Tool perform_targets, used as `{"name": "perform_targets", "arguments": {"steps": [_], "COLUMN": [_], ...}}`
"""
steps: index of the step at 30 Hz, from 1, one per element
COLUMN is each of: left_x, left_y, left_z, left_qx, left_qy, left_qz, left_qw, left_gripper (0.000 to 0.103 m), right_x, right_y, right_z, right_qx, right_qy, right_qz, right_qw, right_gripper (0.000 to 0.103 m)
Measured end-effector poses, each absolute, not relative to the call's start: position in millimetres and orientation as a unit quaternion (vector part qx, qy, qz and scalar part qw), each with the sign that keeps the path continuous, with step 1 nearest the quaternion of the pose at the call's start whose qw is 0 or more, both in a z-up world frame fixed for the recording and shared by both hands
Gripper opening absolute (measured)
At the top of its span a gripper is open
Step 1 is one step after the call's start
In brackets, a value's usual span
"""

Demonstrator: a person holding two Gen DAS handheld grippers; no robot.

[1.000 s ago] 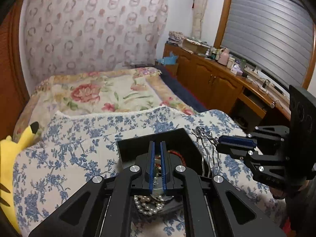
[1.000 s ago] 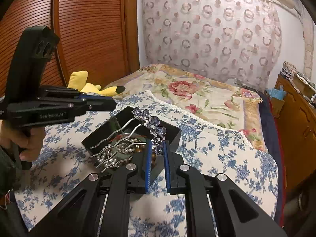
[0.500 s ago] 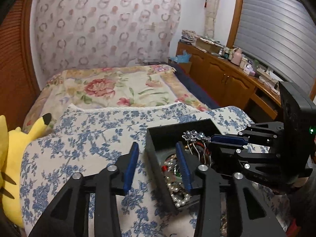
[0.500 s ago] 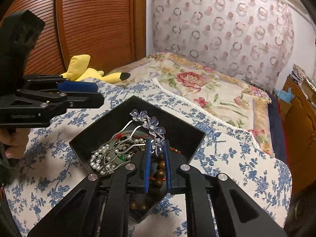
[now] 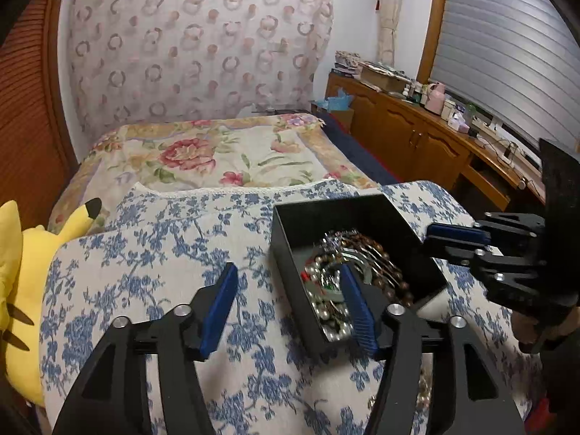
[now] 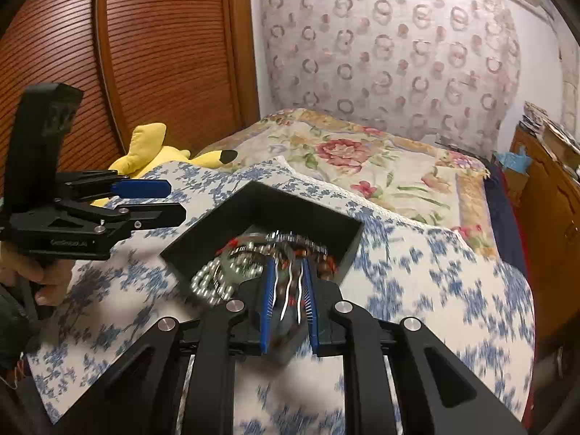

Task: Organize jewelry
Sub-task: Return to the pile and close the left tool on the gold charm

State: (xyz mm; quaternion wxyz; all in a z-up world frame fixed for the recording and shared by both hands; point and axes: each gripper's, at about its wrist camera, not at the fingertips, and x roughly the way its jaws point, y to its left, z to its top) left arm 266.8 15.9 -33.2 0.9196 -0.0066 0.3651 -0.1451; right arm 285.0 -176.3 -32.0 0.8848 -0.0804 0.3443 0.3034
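Note:
A black open box (image 5: 286, 239) sits on the blue-flowered cover and holds a pearl string (image 5: 328, 320), brown beads (image 5: 384, 268) and a silver hairpin. My left gripper (image 5: 286, 282) is open wide, its jaws astride the box's near left wall. In the right wrist view the box (image 6: 261, 203) lies just ahead. My right gripper (image 6: 288, 272) is open a little, and the silver hairpin (image 6: 288, 290) lies between its jaws over the box's near corner. Pearls (image 6: 210, 282) spill at the box's left edge.
A yellow plush toy (image 5: 18, 282) lies at the bed's left edge. A floral quilt (image 5: 217, 156) covers the far bed. A wooden cabinet run (image 5: 417, 137) with clutter stands along the right wall. A wooden door (image 6: 127, 54) is at the left.
My left gripper opened and shifted left, now straddling the box wall. My right gripper opened a little and lowered the hairpin into the box. The right view is motion-blurred.

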Motion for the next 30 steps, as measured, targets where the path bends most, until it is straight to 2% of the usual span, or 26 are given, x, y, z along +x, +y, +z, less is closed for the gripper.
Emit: {"name": "perform_targets", "arguments": {"steps": [2, 4, 7, 17, 23, 24, 25, 30], "left_x": [258.3, 250.0, 238.4, 205.2, 198.7, 198.5, 197.8, 195.2], "left_y": [15.0, 14.5, 13.8, 14.4, 13.2, 12.3, 11.7, 1.9], "left_z": [-34.6, -36.4, -42.0, -71.9, -85.0, -85.9, -86.9, -89.9], "left_qx": [-0.004, -0.004, -0.004, -0.002, 0.001, 0.001, 0.001, 0.006], "left_qy": [0.365, 0.364, 0.37, 0.405, 0.422, 0.423, 0.425, 0.43], "left_qz": [-0.146, -0.147, -0.152, -0.153, -0.153, -0.153, -0.154, -0.162], "left_qw": [0.92, 0.92, 0.917, 0.902, 0.894, 0.893, 0.892, 0.888], "left_gripper": [0.067, 0.07, 0.073, 0.073, 0.073, 0.073, 0.073, 0.073], "right_x": [270.2, 255.7, 235.6, 191.7, 189.2, 189.4, 189.0, 193.1], "right_y": [-182.7, -188.0, -190.8, -187.0, -180.7, -178.6, -176.8, -188.1], "right_z": [-33.6, -37.7, -47.6, -87.0, -95.9, -95.6, -96.2, -87.8], "right_qx": [-0.073, -0.071, -0.074, -0.098, -0.123, -0.129, -0.141, -0.127], "right_qy": [0.347, 0.353, 0.367, 0.417, 0.42, 0.418, 0.413, 0.402], "right_qz": [0.305, 0.305, 0.306, 0.331, 0.325, 0.324, 0.317, 0.31], "right_qw": [0.884, 0.882, 0.875, 0.841, 0.838, 0.839, 0.842, 0.852], "right_gripper": [0.019, 0.024, 0.024, 0.024, 0.024, 0.019, 0.006, 0.006]}}
